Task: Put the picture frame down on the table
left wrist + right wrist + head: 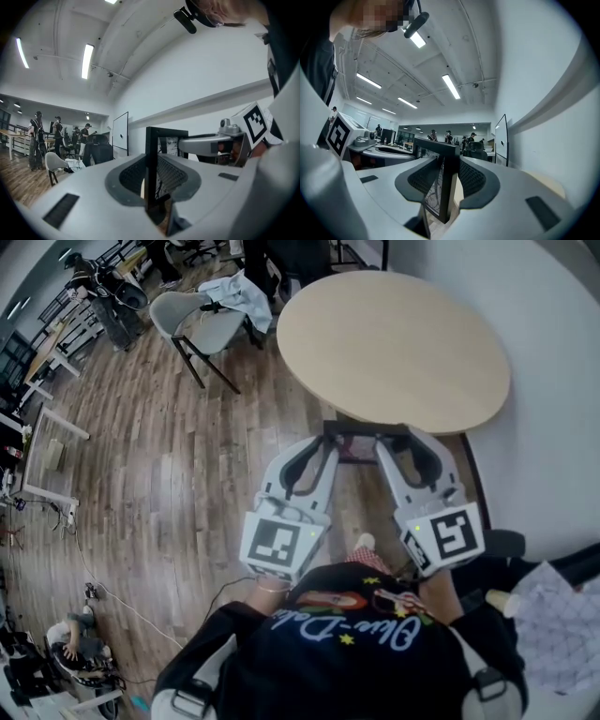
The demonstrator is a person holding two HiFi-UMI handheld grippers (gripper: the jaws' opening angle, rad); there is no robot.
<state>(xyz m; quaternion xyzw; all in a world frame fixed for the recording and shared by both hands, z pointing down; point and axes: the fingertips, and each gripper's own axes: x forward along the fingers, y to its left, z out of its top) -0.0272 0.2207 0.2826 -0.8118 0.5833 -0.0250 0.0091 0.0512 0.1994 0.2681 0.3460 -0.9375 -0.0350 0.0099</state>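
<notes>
A black picture frame [353, 439] hangs upright between my two grippers, just short of the near edge of the round beige table [394, 343] and above the floor. My left gripper [324, 448] is shut on the frame's left side and my right gripper [388, 448] is shut on its right side. In the left gripper view the frame's black edge [152, 164] stands clamped between the jaws, a printed picture shows behind it, and the right gripper [211, 143] reaches in from the far side. The right gripper view shows the frame [446, 173] pinched the same way.
A grey chair [199, 322] with a cloth draped on it stands left of the table on the wooden floor [178, 456]. A white wall [553, 381] runs along the right. A whiteboard [120, 132] and several people stand farther off in the room.
</notes>
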